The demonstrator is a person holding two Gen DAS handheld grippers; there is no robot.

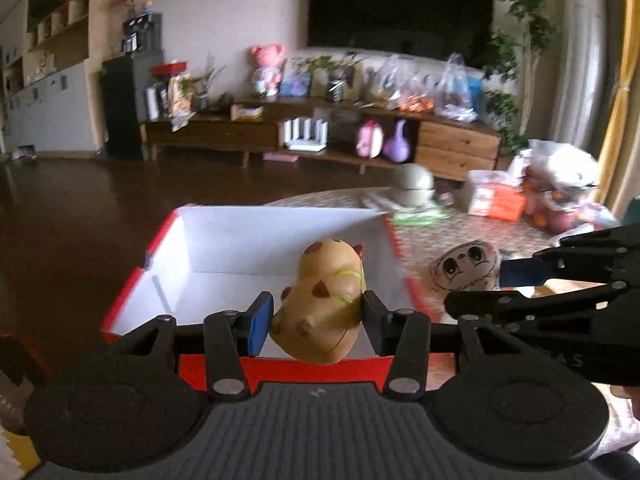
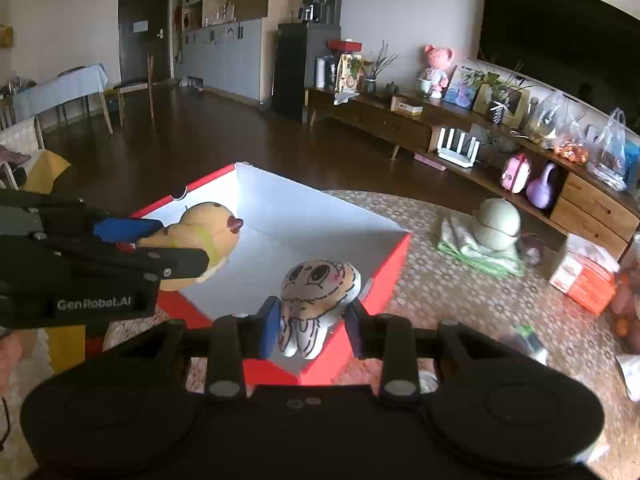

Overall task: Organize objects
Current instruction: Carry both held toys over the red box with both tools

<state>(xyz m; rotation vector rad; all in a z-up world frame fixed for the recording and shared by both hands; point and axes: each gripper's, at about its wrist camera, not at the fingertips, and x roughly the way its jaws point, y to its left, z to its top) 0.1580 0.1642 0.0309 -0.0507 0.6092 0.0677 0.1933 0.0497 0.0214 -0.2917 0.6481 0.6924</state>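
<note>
Left gripper [image 1: 318,316] pinches a tan toy [image 1: 324,304] above the red box [image 1: 132,280]; right gripper [image 2: 314,326] pinches a doodle-faced plush [image 2: 316,300] over the box's near corner.

Soft daylight fills the room, and it is brightest beside the yellow curtain [image 1: 622,92]. The white inside of the red box [image 1: 256,240] shines pale, while the dark wood floor [image 2: 208,136] beyond the box stays dim. The left wrist picture is smeared, most of all the bags right of the box. Both pictures bend round, with black corners.
</note>
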